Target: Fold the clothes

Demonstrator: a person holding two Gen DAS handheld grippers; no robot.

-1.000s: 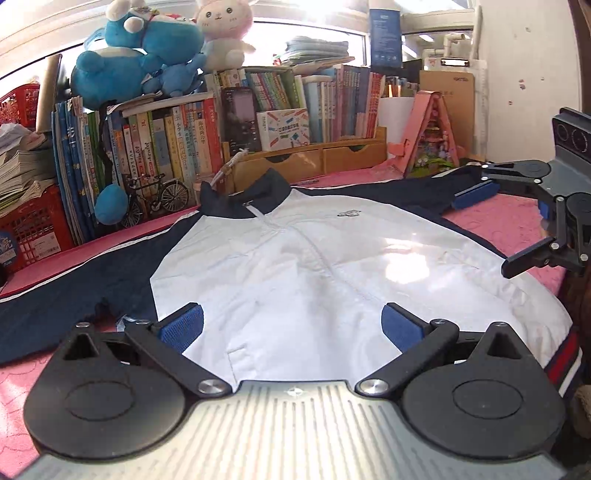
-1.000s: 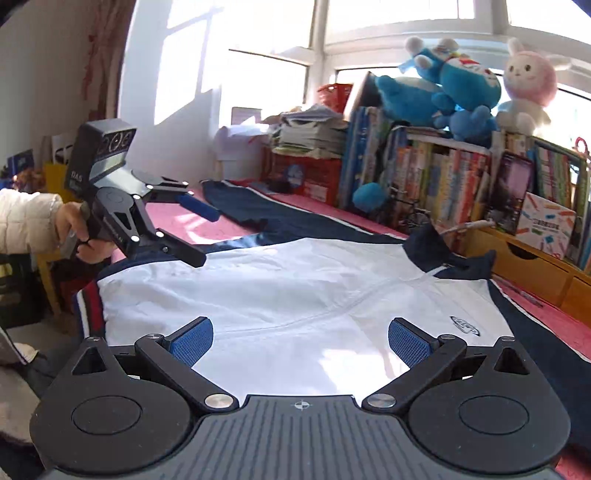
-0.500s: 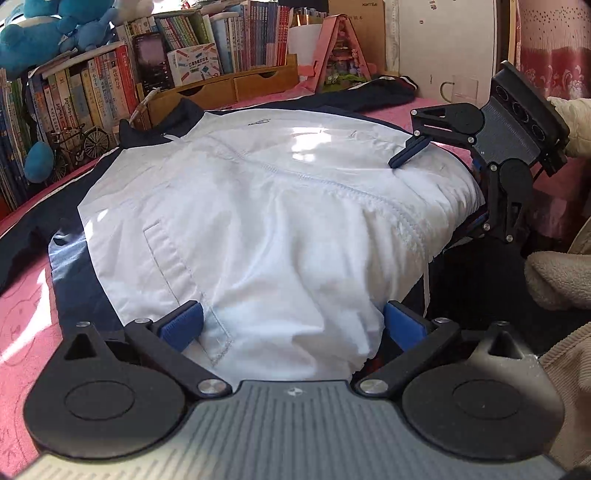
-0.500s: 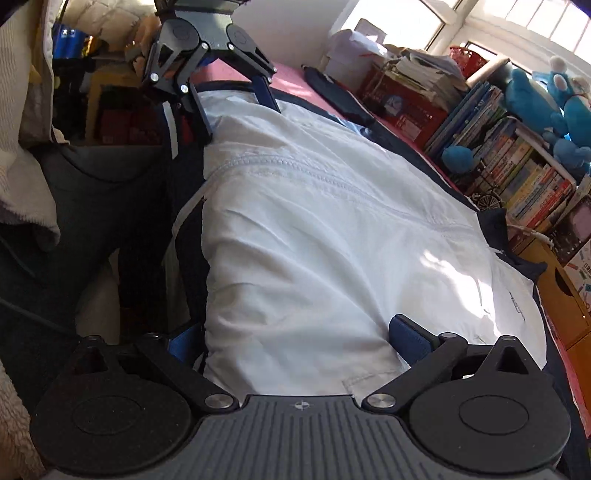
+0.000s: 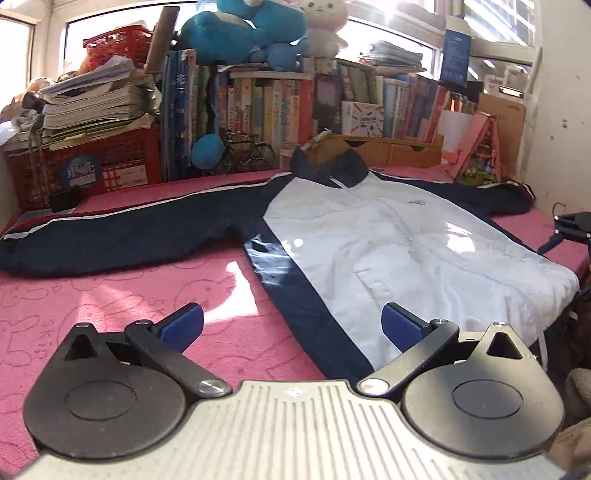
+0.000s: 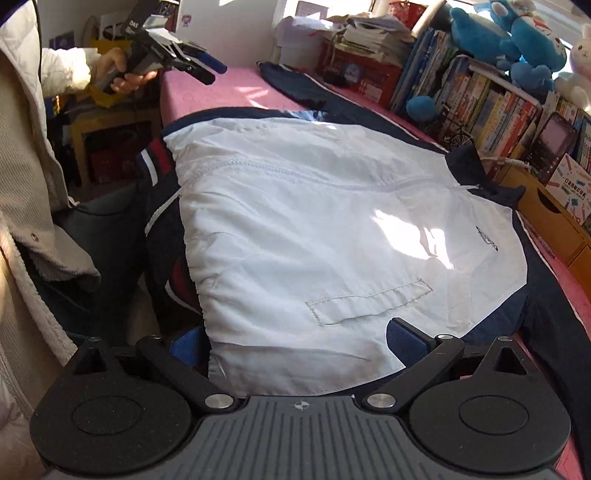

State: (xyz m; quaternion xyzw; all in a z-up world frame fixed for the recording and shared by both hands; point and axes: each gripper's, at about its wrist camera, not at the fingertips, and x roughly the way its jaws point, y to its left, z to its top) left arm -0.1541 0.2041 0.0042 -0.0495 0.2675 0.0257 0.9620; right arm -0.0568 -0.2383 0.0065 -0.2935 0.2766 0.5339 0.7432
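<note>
Jaws spread wide on the left gripper [image 5: 291, 326], nothing held, blue pads hovering over the pink patterned tabletop [image 5: 110, 295] and the near hem of the white-and-navy zip jacket [image 5: 388, 240]. Jaws of the right gripper [image 6: 295, 341] likewise spread wide, straddling the jacket's hem at the tabletop's edge; no grip shown on the cloth, the left blue pad partly hidden behind the fabric.

Jacket laid front-up and flat across the pink tabletop, white panel in the middle, navy side strips, hem with red-white-blue ribbed band [image 6: 157, 157] hanging over the near edge. Stitched welt pocket [image 6: 369, 302] just ahead of the right gripper. Small dark chest logo [image 6: 485, 238] further up, navy collar [image 5: 328, 166] beyond it toward the back. One long navy sleeve with white stripe [image 5: 110, 232] stretched out flat to the left, the other navy sleeve [image 5: 506, 199] reaching toward the white wall on the right.

Behind the jacket, a row of upright books [image 5: 280, 107], a red plastic crate stacked with papers [image 5: 92, 162], a wooden drawer box [image 5: 391, 147], and blue plush toys [image 5: 243, 33] on top.
</note>
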